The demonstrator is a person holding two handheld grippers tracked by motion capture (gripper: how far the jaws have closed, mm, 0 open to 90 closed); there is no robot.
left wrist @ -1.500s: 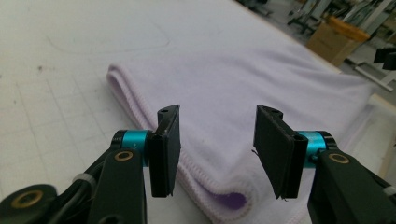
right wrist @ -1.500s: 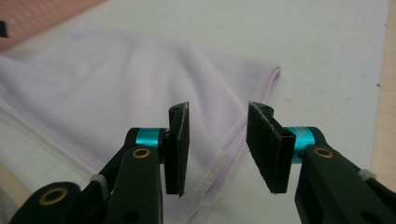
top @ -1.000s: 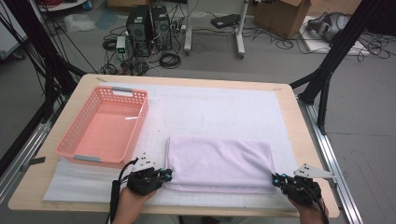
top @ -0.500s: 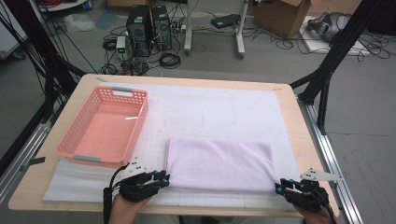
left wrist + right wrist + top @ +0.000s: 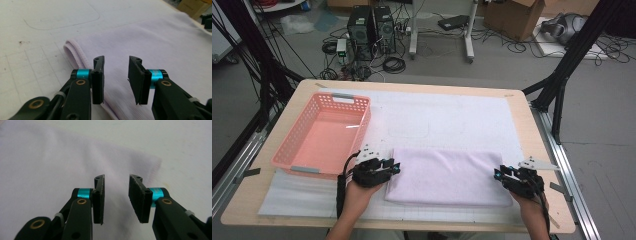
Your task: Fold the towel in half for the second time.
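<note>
I see basket (image 5: 322, 135) left, empty | white mat (image 5: 452, 115) on table (image 5: 537, 150) | computers (image 5: 371, 25), box (image 5: 512, 15) on floor

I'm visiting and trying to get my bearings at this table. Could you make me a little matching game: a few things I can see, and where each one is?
Things:
1. pink basket
2. lilac towel
3. left gripper
4. right gripper

Places:
A. at the towel's right edge, jaws open
B. folded flat on the white mat, in the middle
C. at the towel's left edge, jaws open
D. on the table's left side

Pairs: 1-D, 2-B, 3-C, 4-A
</note>
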